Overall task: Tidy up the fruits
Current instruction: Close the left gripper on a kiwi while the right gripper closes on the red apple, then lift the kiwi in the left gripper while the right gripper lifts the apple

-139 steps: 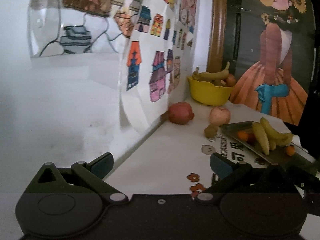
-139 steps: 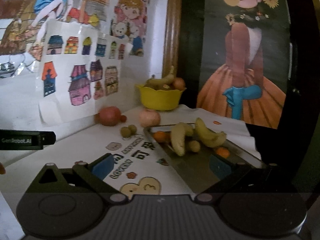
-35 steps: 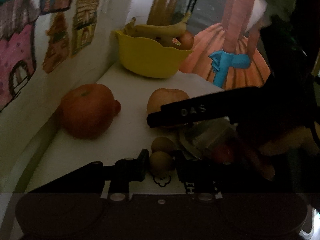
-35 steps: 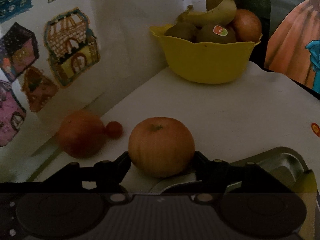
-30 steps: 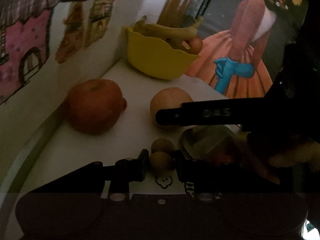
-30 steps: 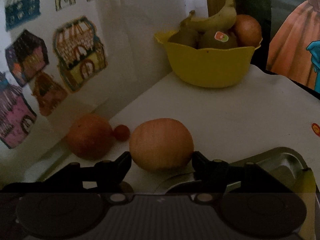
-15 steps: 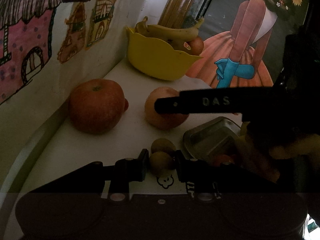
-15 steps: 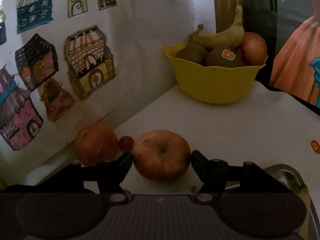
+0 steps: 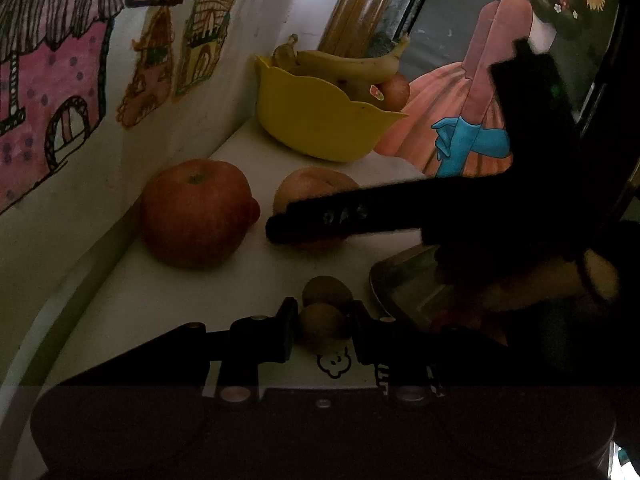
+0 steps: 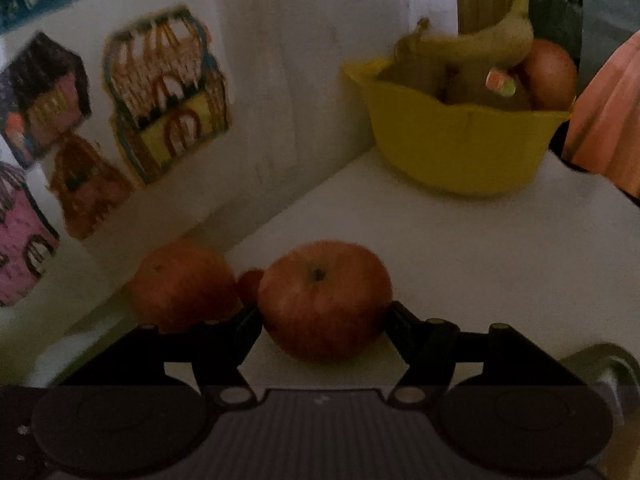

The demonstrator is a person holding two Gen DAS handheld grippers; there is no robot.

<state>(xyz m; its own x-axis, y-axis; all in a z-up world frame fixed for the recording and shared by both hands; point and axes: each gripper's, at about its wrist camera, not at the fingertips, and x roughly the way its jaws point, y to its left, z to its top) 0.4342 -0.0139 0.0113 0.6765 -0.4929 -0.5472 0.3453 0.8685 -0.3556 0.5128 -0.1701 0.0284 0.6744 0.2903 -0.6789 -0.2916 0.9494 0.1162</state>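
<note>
My left gripper is shut on a small brown kiwi low over the white table; a second kiwi lies just beyond it. My right gripper is shut on a pale red apple, which also shows in the left wrist view behind the right gripper's dark finger. A larger red apple sits by the wall, with a small red fruit beside it. A yellow bowl with a banana, kiwis and an apple stands at the back.
A metal tray lies to the right of the kiwis, partly hidden by the right hand. A wall with house drawings runs along the left. A poster of a girl in an orange dress stands behind the table.
The right gripper with the apple has tilted and shifted forward towards the bowl, which looks larger. The left gripper stays shut on the kiwi, hardly moved.
</note>
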